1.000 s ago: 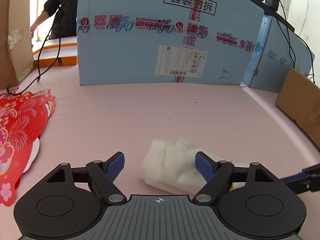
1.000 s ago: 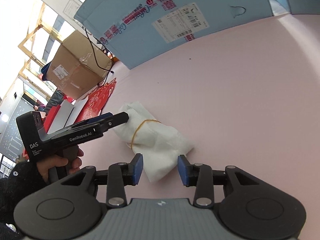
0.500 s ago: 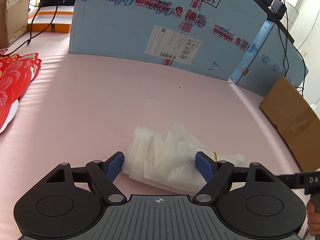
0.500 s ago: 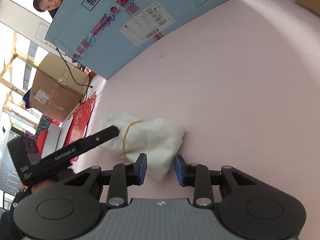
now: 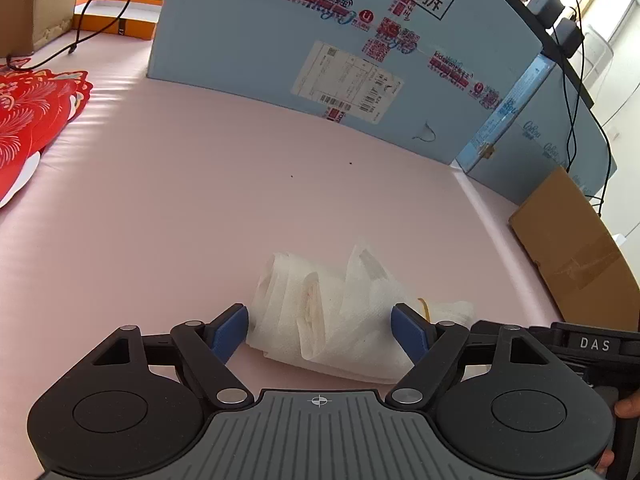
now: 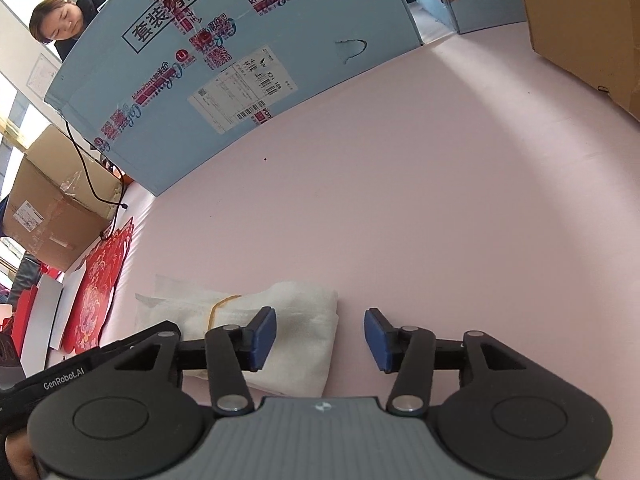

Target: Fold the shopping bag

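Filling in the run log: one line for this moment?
bag: folded, banded, on pink table | left gripper: open, straddling bag | right gripper: opening, not gripping

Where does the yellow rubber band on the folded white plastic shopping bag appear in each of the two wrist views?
Left wrist view: the yellow rubber band shows low and right of centre, beside the right-hand blue pad, at the folded white plastic shopping bag's right end.
Right wrist view: the band lies low and left, above the left-hand pad.
Shared landmark: the white shipping label on the blue carton.
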`<move>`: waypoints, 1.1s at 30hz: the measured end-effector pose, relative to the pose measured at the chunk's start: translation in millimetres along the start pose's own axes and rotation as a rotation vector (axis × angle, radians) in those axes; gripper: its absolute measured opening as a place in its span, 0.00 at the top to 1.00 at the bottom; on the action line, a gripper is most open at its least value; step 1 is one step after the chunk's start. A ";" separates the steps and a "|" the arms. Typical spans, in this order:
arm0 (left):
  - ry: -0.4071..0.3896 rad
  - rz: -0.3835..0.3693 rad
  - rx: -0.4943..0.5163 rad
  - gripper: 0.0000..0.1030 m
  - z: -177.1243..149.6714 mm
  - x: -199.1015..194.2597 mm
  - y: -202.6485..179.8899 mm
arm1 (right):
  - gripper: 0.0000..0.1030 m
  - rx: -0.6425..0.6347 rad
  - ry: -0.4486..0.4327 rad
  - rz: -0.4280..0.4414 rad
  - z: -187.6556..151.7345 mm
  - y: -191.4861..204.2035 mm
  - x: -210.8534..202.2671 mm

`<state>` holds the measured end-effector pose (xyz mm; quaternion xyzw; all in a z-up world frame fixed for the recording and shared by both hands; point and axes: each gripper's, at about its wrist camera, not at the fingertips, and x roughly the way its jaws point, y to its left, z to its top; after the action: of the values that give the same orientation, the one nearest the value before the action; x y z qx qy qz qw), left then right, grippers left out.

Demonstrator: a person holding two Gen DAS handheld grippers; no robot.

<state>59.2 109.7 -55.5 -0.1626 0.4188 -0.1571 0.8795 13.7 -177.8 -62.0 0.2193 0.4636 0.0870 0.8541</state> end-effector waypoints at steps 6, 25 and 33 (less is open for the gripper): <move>-0.001 -0.018 -0.007 0.12 1.8 5.5 -2.1 | 0.34 0.044 0.013 0.015 -6.1 2.8 -1.5; -0.039 0.040 -0.007 0.05 8.2 0.3 8.1 | 0.35 0.043 0.051 0.037 -11.1 19.0 2.8; -0.004 -0.009 -0.037 0.04 6.7 -2.6 11.8 | 0.39 0.068 0.051 0.035 -9.2 14.9 3.6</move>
<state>64.6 122.4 -54.7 -0.1809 0.4191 -0.1528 0.8765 8.8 -160.5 -62.3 0.2537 0.4840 0.0916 0.8324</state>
